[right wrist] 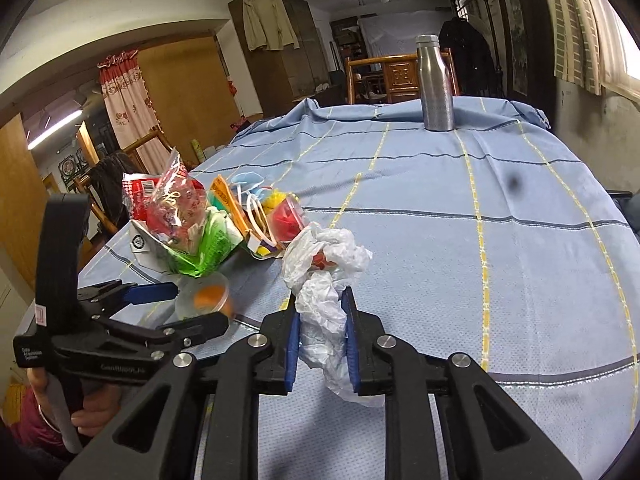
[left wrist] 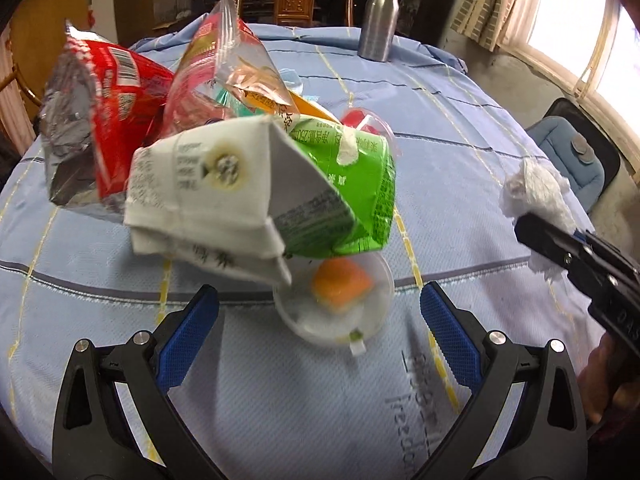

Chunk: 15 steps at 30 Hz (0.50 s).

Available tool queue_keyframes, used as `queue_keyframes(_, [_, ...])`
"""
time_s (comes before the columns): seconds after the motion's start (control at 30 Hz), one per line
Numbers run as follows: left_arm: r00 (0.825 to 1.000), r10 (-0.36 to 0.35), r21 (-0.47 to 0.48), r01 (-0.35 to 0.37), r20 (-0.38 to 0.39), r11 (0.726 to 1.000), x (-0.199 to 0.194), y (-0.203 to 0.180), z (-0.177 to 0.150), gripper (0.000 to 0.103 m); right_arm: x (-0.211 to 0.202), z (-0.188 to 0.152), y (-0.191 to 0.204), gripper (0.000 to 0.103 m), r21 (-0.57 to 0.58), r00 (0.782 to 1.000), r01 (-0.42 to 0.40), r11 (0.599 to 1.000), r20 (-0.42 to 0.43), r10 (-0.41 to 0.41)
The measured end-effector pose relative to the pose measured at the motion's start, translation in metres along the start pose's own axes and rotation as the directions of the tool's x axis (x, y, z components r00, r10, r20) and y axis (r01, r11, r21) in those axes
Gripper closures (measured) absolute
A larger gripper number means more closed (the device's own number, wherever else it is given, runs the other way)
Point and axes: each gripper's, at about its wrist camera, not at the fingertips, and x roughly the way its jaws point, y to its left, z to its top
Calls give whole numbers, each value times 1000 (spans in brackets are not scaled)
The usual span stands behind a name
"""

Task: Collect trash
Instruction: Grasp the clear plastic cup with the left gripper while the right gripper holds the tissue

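Right gripper (right wrist: 322,344) sits closest, blue pads pinching a crumpled white plastic bag (right wrist: 324,276); something red shows in its folds, can't tell what. Bag's lower end hangs out below the pads, touching or just above the surface (right wrist: 520,280) — unclear which.

Left gripper (left wrist: 320,312) spread wide, nothing between the pads, hovering over a clear cup (left wrist: 340,304) with an orange lump inside; cup blurred, edges hard to read. Cup's far rim is tucked under the carton (left wrist: 224,200), white and green, crushed, print unreadable. Behind it a red foil wrapper (left wrist: 100,120) and a clear pouch (left wrist: 224,68) stand up and hide the rest of the trash pile; more small coloured bits behind, too jumbled to name. Person's hand (right wrist: 92,412) on the left handle is partly cut off at frame edge.

Pile sits near the surface's left edge. Steel bottle (right wrist: 436,84) stands upright at the far edge, well apart from everything. Wide open stretch of blue checked cloth between pile, bottle and right edge; one dark spot (right wrist: 514,184) there, maybe a stain or lens mark. Wooden chair (right wrist: 396,76) beyond the far edge, partly blocked by bottle.
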Motion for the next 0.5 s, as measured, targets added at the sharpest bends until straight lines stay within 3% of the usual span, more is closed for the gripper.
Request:
queue_keyframes(0.03, [1000, 8, 3, -8, 3, 1000, 2, -1, 1, 10, 0, 1, -1, 82, 7, 1000, -14, 1000, 0, 14])
queue_keyframes(0.1, [1000, -1, 7, 1, -10, 1000, 6, -3, 3, 29, -1, 1, -2, 81, 3, 1000, -8, 1000, 2, 8])
queue_keyframes(0.2, [1000, -26, 5, 27, -14, 1000, 10, -2, 6, 48, 3, 2, -1, 81, -4, 1000, -6, 1000, -15, 6])
queue_keyframes(0.3, [997, -72, 14, 72, 4, 997, -5, -3, -2, 48, 4, 1, 1, 81, -18, 1000, 4, 1000, -15, -5])
queue_keyframes(0.5, [994, -97, 30, 95, 58, 995, -44, -2, -20, 49, 2, 0, 2, 81, -18, 1000, 17, 1000, 2, -17])
